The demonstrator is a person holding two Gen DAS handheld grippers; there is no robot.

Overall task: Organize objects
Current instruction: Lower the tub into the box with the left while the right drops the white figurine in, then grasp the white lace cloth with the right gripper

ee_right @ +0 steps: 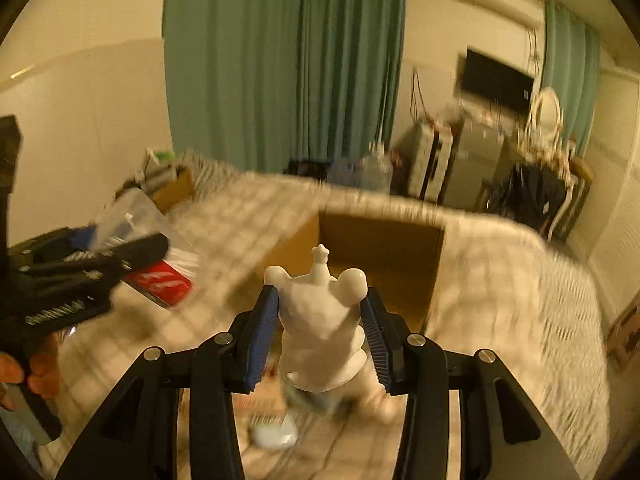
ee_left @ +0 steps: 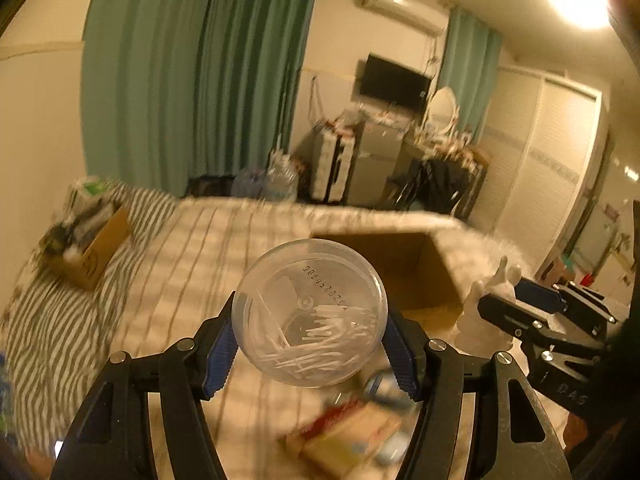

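Observation:
My left gripper is shut on a clear round plastic container with thin white sticks inside, held above the bed. My right gripper is shut on a white figurine with round ears and a star on top. The figurine and right gripper also show at the right of the left wrist view. The left gripper with the container shows at the left of the right wrist view. An open cardboard box sits on the bed just beyond both grippers; it also shows in the left wrist view.
A striped and checked bedcover spreads below. A second cardboard box full of items stands at the far left by the wall. A red packet and blurred small items lie on the bed near me. Green curtains, luggage and a dresser stand behind.

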